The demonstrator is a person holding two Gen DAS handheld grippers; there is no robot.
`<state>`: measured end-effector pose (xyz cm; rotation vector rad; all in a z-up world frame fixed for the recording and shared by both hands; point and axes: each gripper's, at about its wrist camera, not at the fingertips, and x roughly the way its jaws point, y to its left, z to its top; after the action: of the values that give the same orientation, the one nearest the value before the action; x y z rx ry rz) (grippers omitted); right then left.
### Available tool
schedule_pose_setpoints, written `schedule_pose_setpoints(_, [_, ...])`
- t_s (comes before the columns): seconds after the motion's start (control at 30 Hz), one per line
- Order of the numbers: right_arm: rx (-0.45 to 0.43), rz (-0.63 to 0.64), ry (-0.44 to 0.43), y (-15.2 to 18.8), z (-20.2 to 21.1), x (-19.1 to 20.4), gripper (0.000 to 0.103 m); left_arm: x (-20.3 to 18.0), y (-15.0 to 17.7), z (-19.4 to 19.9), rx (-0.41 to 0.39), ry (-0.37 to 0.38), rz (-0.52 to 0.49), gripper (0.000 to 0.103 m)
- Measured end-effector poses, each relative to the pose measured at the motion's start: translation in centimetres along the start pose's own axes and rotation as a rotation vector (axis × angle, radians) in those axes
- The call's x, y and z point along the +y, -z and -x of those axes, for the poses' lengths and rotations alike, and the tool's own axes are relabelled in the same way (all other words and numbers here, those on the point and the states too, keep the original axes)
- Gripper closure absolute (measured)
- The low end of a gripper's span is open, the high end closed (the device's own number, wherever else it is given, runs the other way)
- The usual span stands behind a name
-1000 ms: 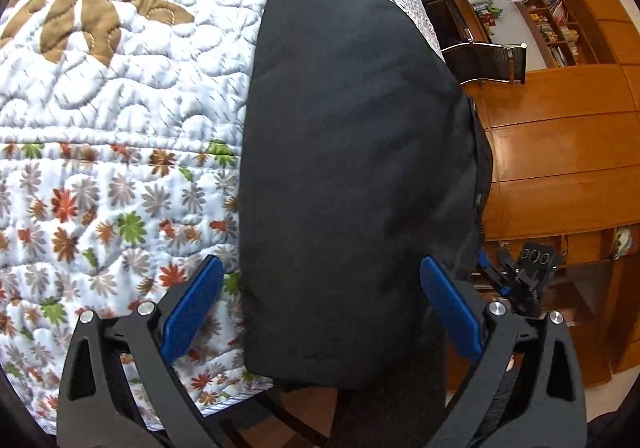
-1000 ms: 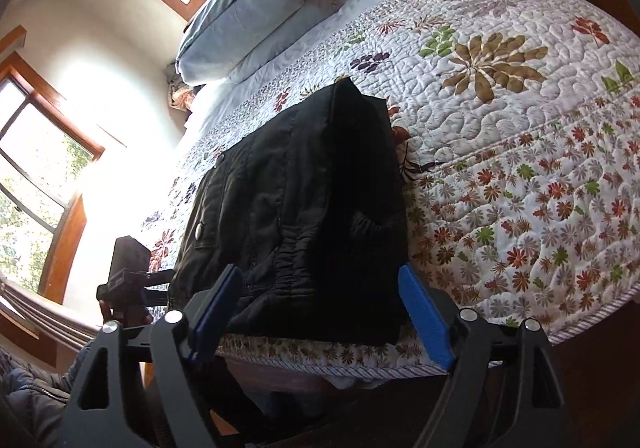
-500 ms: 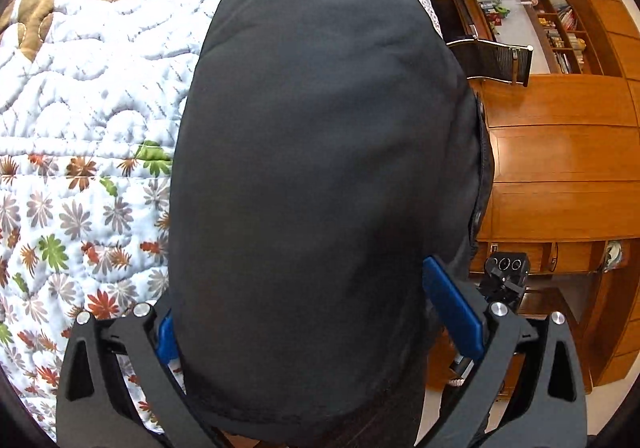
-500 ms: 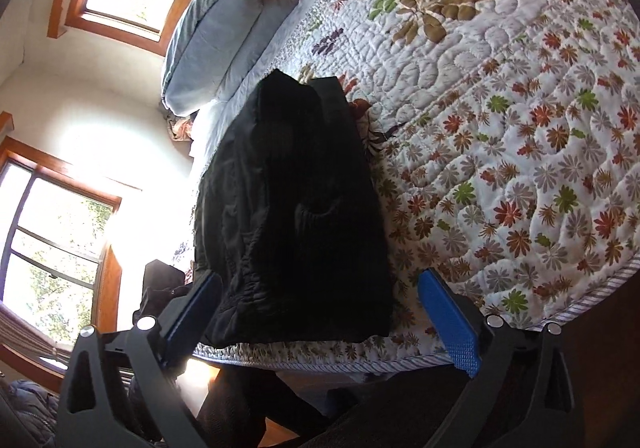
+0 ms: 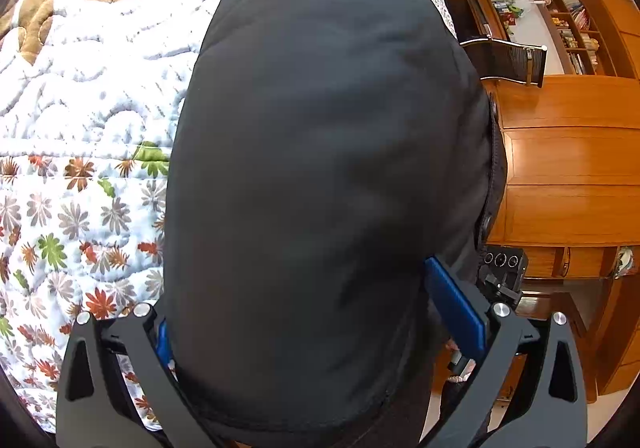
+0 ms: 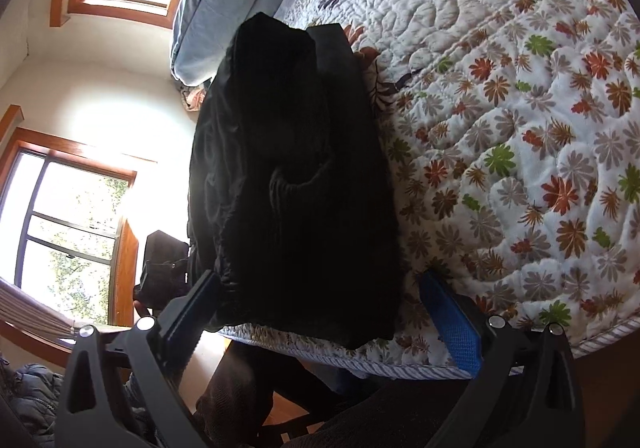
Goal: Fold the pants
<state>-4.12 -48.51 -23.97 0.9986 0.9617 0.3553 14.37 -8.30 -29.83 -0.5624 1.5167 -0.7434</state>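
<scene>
Compared with a second ago, the black pants [image 5: 320,167], folded at the quilt's [image 5: 80,95] near edge, are now straddled by the wide-open left claw [image 5: 320,312], while the right claw [image 6: 316,312] is held open too, so probably another fold.

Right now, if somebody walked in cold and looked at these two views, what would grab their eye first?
The black pants, a big dark slab folded on the near edge of the bed, fill the middle of both views. Around them spreads the white floral quilt, with a pale blue pillow at the far end beneath a bright window. The left gripper and the right gripper both stand open, blue pads astride the pants' near end.
</scene>
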Motion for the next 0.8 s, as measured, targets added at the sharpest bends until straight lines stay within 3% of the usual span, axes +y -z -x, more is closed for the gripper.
schedule_pose_setpoints(0.13, [0.007, -0.018, -0.05, -0.2, -0.2, -0.5, 0.003, 0.7, -0.1, 0.2, 0.004, 0.004, 0.0, 0.002])
schedule_pose_setpoints(0.33, [-0.002, 0.033, -0.012, -0.2, -0.5, 0.8, 0.003, 1.4, -0.6, 0.2, 0.009, 0.011, -0.001, 0.002])
schedule_pose_setpoints(0.4, [-0.014, 0.117, 0.042, 0.0, -1.0, 2.9, 0.003, 1.5, -0.5, 0.3, 0.009, 0.013, -0.002, 0.002])
schedule_pose_setpoints(0.53, [0.044, 0.309, 0.196, 0.7, -3.1, 7.0, 0.003, 1.8, -0.5, 0.3, 0.008, 0.019, -0.001, 0.002])
schedule_pose_setpoints(0.6, [0.066, 0.344, 0.252, 0.6, -4.2, 7.8, 0.003, 2.0, -0.5, 0.4, 0.006, 0.025, -0.004, 0.002])
schedule_pose_setpoints(0.7, [0.065, 0.272, 0.222, -0.3, -5.1, 7.0, 0.003, 2.4, -0.4, 0.5, 0.003, 0.036, -0.009, 0.002])
schedule_pose_setpoints(0.8, [0.021, 0.177, 0.12, -1.0, -4.9, 5.6, 0.003, 2.8, -0.4, 0.7, 0.004, 0.044, -0.007, 0.003])
